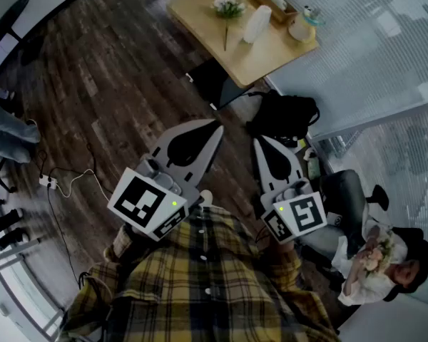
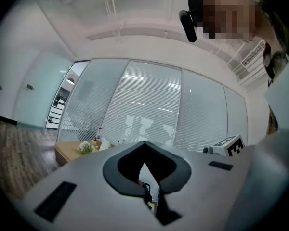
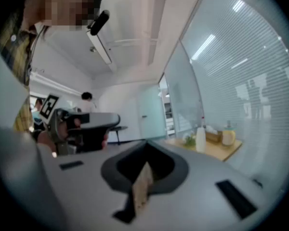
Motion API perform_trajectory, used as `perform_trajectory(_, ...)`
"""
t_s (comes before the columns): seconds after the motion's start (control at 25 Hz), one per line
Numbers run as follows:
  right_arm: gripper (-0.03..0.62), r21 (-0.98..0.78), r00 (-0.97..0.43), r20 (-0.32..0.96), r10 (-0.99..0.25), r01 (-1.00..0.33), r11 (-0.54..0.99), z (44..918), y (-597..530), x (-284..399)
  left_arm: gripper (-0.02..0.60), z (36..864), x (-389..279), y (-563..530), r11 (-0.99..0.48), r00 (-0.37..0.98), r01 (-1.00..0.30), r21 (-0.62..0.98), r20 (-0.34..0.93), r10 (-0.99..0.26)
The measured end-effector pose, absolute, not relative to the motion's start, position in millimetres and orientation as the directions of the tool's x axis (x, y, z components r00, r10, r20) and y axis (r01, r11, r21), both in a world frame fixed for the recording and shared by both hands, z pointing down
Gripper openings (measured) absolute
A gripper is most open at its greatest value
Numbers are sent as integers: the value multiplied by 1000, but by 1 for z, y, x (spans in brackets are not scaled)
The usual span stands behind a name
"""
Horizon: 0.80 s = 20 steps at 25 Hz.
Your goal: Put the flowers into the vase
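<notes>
Left tool (image 1: 215, 130) and right tool (image 1: 260, 143) are clenched, empty; approach the counter (image 1: 260, 61) and open one over the flowers (image 1: 228, 6), seemingly lying flat.

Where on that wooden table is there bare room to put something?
Free: the near end of the table, in front of the vase, and the left corner beside the flowers. Crowded: the far edge, around the box and cup.
</notes>
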State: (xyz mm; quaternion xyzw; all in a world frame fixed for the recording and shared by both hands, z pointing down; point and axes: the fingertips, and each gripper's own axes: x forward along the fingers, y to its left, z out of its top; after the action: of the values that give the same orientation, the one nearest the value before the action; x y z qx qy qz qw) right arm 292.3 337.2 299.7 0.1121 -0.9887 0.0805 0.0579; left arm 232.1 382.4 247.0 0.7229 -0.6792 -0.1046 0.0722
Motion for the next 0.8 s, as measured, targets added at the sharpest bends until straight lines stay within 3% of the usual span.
perform_trajectory(0.8,12,-165,-974,117,-195,-212,963,296,332,310,9,265,251,372,-52,58,-966,255,15,-998)
